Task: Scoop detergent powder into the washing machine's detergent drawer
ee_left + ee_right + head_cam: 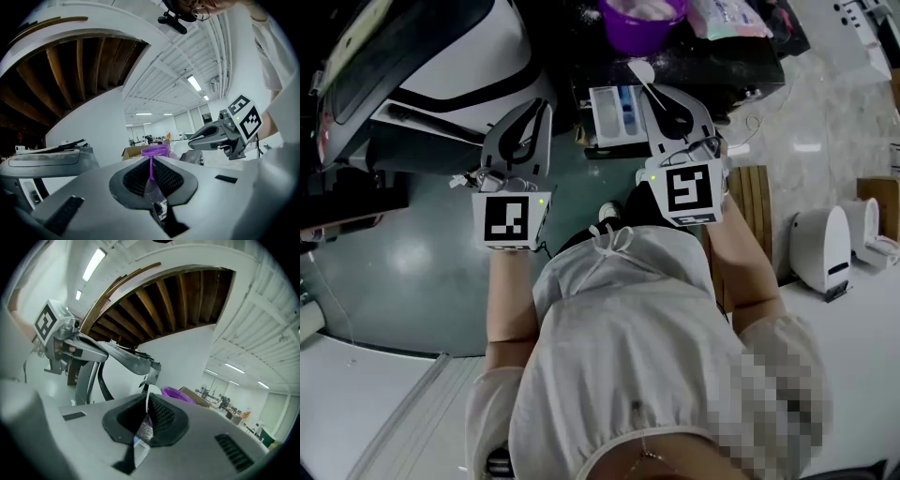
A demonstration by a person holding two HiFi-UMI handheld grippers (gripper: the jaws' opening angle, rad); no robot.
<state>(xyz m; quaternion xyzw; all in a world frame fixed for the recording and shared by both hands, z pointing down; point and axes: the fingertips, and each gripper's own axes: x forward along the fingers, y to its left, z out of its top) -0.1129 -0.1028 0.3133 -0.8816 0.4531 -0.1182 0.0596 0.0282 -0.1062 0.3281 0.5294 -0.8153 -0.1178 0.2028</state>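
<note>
My right gripper [667, 105] [146, 411] is shut on the handle of a white spoon [640, 72] [147, 399]. The spoon's bowl hangs just beyond the far right corner of the open white detergent drawer [613, 112], between it and the purple bowl [639, 21] [177, 393] of powder. I cannot tell whether the spoon carries powder. My left gripper [542, 109] [151, 176] is shut with nothing in it, to the left of the drawer. Through its closed jaws only a purple sliver of the bowl [156, 150] shows.
The washing machine [441, 56] with its dark door fills the upper left. A detergent bag [727, 17] lies right of the bowl on the dark top. White appliances [825, 246] stand on the floor at right. My own body fills the lower frame.
</note>
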